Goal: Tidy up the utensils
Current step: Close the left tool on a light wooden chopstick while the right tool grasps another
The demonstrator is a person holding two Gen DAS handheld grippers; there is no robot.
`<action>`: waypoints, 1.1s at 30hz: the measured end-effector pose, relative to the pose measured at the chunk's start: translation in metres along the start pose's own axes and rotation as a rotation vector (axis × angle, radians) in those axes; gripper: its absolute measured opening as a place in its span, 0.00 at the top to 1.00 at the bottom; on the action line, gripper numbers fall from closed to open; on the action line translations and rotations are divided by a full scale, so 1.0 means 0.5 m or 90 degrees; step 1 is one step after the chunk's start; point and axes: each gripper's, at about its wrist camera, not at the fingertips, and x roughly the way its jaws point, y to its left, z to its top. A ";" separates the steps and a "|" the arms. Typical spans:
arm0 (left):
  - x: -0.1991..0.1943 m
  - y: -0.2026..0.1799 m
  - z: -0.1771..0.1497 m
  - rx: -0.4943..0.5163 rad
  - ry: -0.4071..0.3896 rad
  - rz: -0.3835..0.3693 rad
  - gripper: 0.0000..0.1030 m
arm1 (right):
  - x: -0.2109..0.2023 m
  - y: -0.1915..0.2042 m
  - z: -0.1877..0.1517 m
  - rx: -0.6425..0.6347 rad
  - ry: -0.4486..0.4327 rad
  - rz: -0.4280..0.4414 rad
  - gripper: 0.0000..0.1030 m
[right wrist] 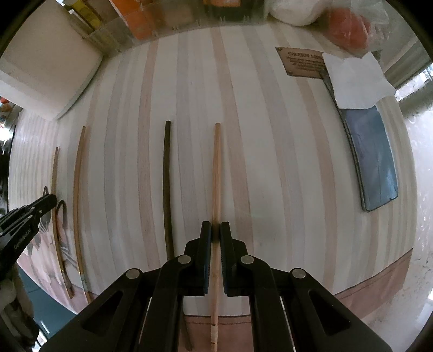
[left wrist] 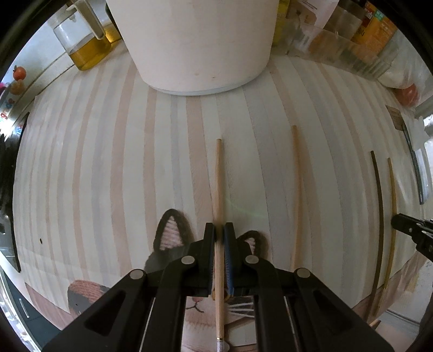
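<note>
Several chopsticks lie lengthwise on a striped wooden board [left wrist: 108, 162]. My left gripper [left wrist: 219, 232] is shut on a light wooden chopstick [left wrist: 218, 176] with a silver end, over a cat-face mat [left wrist: 170, 235]. Another light chopstick [left wrist: 297, 189] lies to its right. My right gripper [right wrist: 215, 230] is shut on a light wooden chopstick [right wrist: 216, 168]. A dark chopstick [right wrist: 167, 184] lies just left of it, and two more light ones [right wrist: 78, 189] lie further left. The right gripper shows at the right edge of the left wrist view [left wrist: 411, 232].
A large white round container [left wrist: 194, 46] stands at the back of the board. A glass jug of yellow liquid [left wrist: 84, 40] is at back left. A phone [right wrist: 376, 159] under white paper [right wrist: 354, 78], a small plaque [right wrist: 300, 62] and bagged red items [right wrist: 349, 24] sit at right.
</note>
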 end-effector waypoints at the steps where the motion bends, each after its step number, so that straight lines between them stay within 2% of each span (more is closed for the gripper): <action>1: 0.000 0.000 0.000 -0.001 0.000 -0.001 0.95 | 0.004 -0.002 0.002 0.000 0.001 0.000 0.93; 17: 0.006 0.003 0.026 0.003 0.003 -0.005 0.95 | 0.007 0.009 0.031 0.003 -0.004 -0.016 0.92; 29: 0.013 -0.030 0.058 0.024 0.000 0.012 0.96 | 0.004 -0.003 0.008 0.010 -0.023 -0.010 0.93; 33: -0.006 -0.032 0.060 0.021 -0.012 -0.001 0.96 | 0.001 0.000 -0.007 0.013 -0.043 -0.013 0.94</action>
